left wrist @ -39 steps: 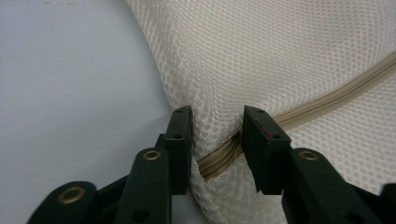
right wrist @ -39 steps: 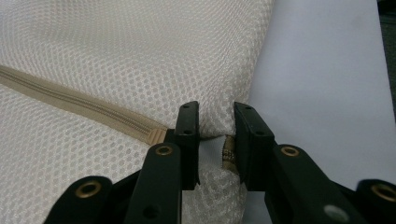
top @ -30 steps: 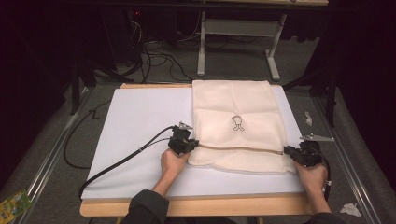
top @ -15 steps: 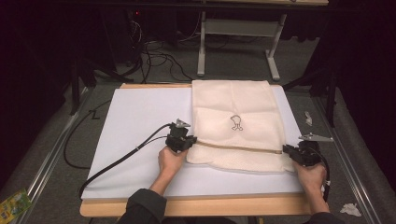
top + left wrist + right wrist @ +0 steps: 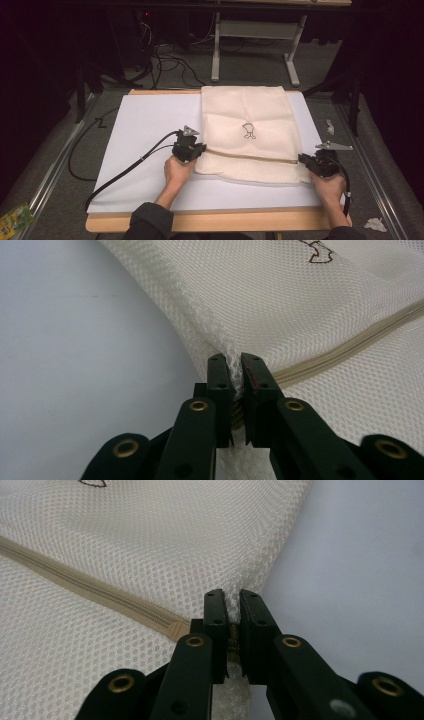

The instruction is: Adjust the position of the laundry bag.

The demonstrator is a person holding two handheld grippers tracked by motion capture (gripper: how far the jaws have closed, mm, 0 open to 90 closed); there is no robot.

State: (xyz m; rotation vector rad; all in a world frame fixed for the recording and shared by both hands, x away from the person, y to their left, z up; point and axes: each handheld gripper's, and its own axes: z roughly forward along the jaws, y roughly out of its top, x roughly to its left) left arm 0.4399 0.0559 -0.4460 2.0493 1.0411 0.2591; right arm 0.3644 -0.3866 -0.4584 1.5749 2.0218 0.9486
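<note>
On white mat (image 5: 145, 130): cream mesh bag (image 5: 250, 132), folded; grippers pinching edges

Cream mesh-cloth bag (image 5: 247, 131), matt

The cream-white honeycomb-mesh fabric bag (image 5: 247, 135) carries a small dark brown outline drawing (image 5: 248, 130) near its middle and a beige zipper band (image 5: 345, 347) running across it. It lies on a plain white sheet (image 5: 145, 125) covering the pale wooden worktop (image 5: 215, 221), whose light tan edge shows along the near side. The black left claw (image 5: 235, 367) has brass-coloured rivets and a reddish smear on one jaw; the black right claw (image 5: 230, 605) bears the same brass rivets. A dark grey sleeve (image 5: 147, 222) covers one forearm.
</note>
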